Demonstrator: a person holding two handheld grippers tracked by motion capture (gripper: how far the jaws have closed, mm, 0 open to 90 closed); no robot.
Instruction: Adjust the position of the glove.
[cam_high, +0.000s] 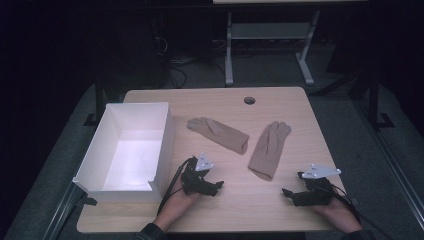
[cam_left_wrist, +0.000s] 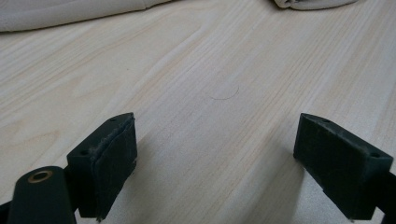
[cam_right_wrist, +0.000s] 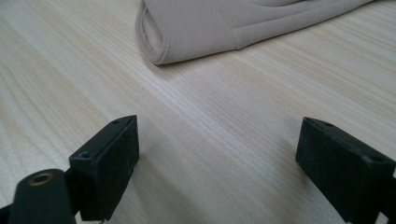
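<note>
The pale wood-grain desk (cam_high: 280, 200) is carrying a white open-topped box (cam_high: 97, 165) at its left edge, its near wall cut low. Two beige fabric gloves are lying flat mid-desk: the left glove (cam_high: 218, 134) slanting, the right glove (cam_high: 270, 149) with its cuff nearest; in both gripper views they are running off the top. The left claw (cam_high: 218, 186) and right claw (cam_high: 286, 192) are resting released, grasping nothing, short of the gloves.

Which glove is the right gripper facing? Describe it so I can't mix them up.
On the wooden table, right of the white box, lie two beige gloves. It is the right-hand glove, fingers pointing away, cuff toward the right gripper; the other glove lies crosswise beside the box.
</note>
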